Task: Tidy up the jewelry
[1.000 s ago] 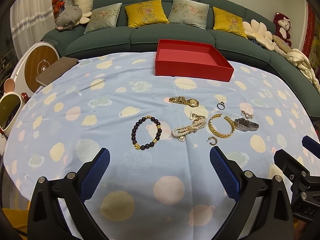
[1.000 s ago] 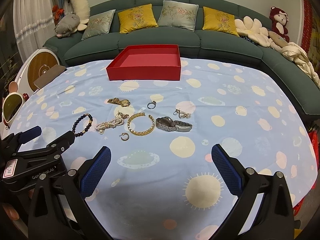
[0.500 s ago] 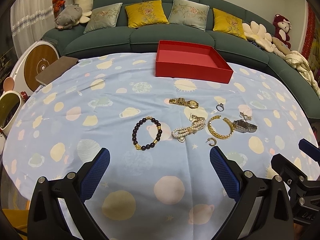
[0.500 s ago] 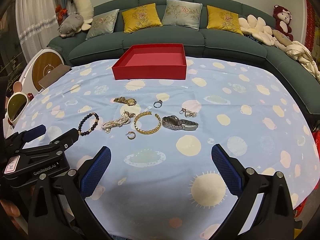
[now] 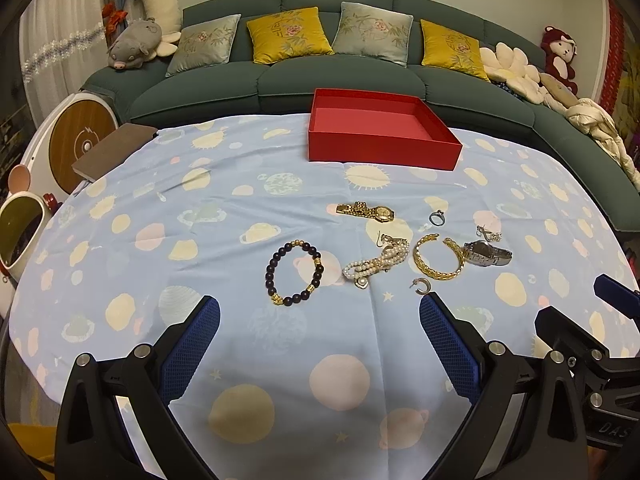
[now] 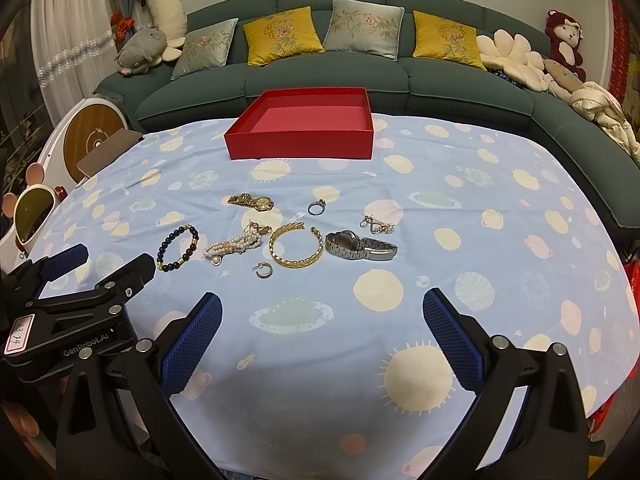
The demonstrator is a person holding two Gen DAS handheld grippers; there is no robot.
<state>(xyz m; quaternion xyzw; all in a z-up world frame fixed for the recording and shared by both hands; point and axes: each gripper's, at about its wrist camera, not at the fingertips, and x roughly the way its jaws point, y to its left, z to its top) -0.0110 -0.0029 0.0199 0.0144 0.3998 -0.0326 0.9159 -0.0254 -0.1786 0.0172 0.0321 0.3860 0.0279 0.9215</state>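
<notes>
Jewelry lies mid-table on a light blue planet-print cloth: a dark bead bracelet (image 5: 294, 273), a pearl bracelet (image 5: 376, 265), a gold bangle (image 5: 437, 257), a gold watch (image 5: 366, 211), a silver watch (image 5: 486, 255), a ring (image 5: 437, 217), a hoop earring (image 5: 421, 286) and a small earring (image 5: 489, 234). An empty red box (image 5: 382, 128) stands behind them. My left gripper (image 5: 320, 344) is open, short of the bead bracelet. My right gripper (image 6: 322, 340) is open, short of the gold bangle (image 6: 296, 245) and the silver watch (image 6: 360, 245).
A green sofa (image 5: 340, 76) with cushions and plush toys curves around the table's far side. A brown board (image 5: 114, 148) and a white round device (image 5: 76, 140) sit at the left. In the right wrist view the left gripper's body (image 6: 76, 304) is at lower left.
Both grippers have shifted slightly with the jewelry staying put. Both stay open.
</notes>
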